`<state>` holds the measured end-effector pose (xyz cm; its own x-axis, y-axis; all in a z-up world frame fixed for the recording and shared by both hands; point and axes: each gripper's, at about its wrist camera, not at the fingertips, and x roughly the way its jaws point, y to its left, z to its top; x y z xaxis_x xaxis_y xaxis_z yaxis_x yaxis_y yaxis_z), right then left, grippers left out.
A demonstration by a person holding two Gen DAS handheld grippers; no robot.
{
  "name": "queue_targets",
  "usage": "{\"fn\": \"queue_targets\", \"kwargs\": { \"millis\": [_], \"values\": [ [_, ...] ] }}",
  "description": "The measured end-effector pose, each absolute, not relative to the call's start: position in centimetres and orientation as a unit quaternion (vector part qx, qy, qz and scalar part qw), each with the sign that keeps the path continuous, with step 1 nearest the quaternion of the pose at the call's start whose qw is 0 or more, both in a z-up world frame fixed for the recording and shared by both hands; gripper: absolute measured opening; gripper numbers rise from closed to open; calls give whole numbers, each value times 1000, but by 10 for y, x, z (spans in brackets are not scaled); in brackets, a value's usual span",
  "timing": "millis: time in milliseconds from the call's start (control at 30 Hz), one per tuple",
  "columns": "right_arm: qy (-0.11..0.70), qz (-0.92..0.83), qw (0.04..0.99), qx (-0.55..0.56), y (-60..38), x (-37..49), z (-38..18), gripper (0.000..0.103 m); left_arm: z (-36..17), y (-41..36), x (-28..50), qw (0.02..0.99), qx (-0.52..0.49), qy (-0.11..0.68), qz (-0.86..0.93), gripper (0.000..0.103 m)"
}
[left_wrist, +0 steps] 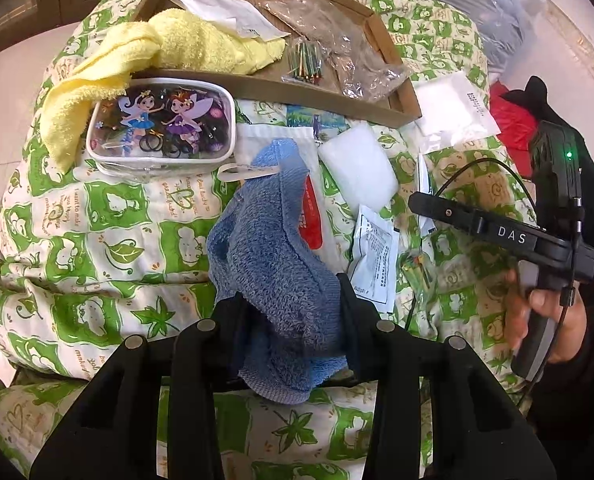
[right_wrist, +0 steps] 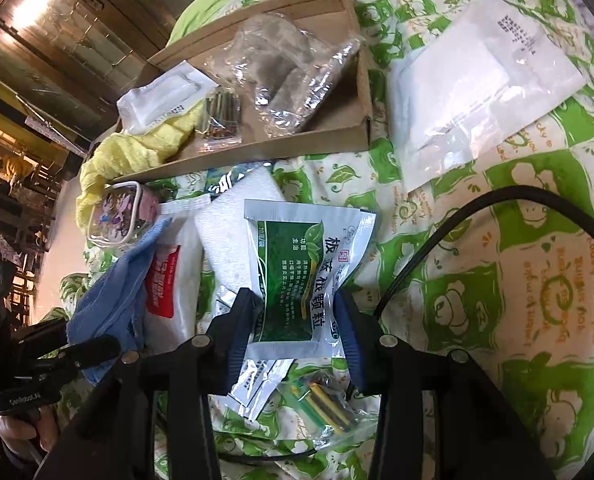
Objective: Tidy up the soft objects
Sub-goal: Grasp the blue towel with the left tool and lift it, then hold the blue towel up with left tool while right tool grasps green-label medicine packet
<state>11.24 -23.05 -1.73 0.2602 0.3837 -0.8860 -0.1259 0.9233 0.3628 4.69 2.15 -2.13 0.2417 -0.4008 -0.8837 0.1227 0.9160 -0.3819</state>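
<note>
Left gripper (left_wrist: 293, 312) is clamped on the blue towel (left_wrist: 273, 264), both black fingers pressed into its lower folds; in the left wrist view the towel's long axis runs from the grip up toward 12 o'clock, its free end draped over a white pack with a red label (left_wrist: 311, 216); the cardboard box (left_wrist: 405, 100) lies further on at 12 to 1 o'clock, already holding the yellow towel (left_wrist: 185, 40), which spills over the near wall toward 10 o'clock; a fairy-print pouch (left_wrist: 161, 128) sits at 11 o'clock just in front of that wall, and a white foam pad (left_wrist: 357, 168) at 1 o'clock, so a straight carry to the box passes between them; the right gripper (left_wrist: 421, 202) shows at 3 o'clock, held well apart from the towel.

Right gripper (right_wrist: 293, 320), in its own view, is closed on a green-and-white medicine sachet (right_wrist: 297, 276), the blue-padded fingers pinching its lower sides; the sachet's long axis points to 12 o'clock, toward the box (right_wrist: 361, 136); the blue towel (right_wrist: 109, 292) hangs at 9 o'clock beside the left gripper (right_wrist: 97, 350); a second silver sachet (right_wrist: 257, 380) and a clear bag of small coloured sticks (right_wrist: 321, 404) lie under the held one; a large white pouch (right_wrist: 477, 80) rests at 1 o'clock on the green-patterned quilt (right_wrist: 517, 280); a black cable (right_wrist: 437, 240) arcs close by at 3 o'clock and could snag. My judgement: the left hand is nearer the box's open part and should go first.
</note>
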Motion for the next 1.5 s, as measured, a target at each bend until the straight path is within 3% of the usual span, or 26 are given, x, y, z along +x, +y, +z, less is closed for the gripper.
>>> {"fn": "queue_targets", "kwargs": {
  "millis": [467,533,567,933,1500],
  "values": [
    [565,187,795,115,-221,107,0,41,17,20,59,810,-117,551,-162,38],
    [564,200,793,118,-218,106,3,10,18,19,61,811,-116,550,-163,38],
    [562,204,793,119,-216,105,5,8,18,18,62,811,-116,551,-162,38],
    [572,212,787,96,-199,108,-3,7,18,16,62,813,-110,551,-156,38],
    [533,237,806,100,-202,111,46,7,53,22,67,832,-108,521,-160,38]
  ]
}}
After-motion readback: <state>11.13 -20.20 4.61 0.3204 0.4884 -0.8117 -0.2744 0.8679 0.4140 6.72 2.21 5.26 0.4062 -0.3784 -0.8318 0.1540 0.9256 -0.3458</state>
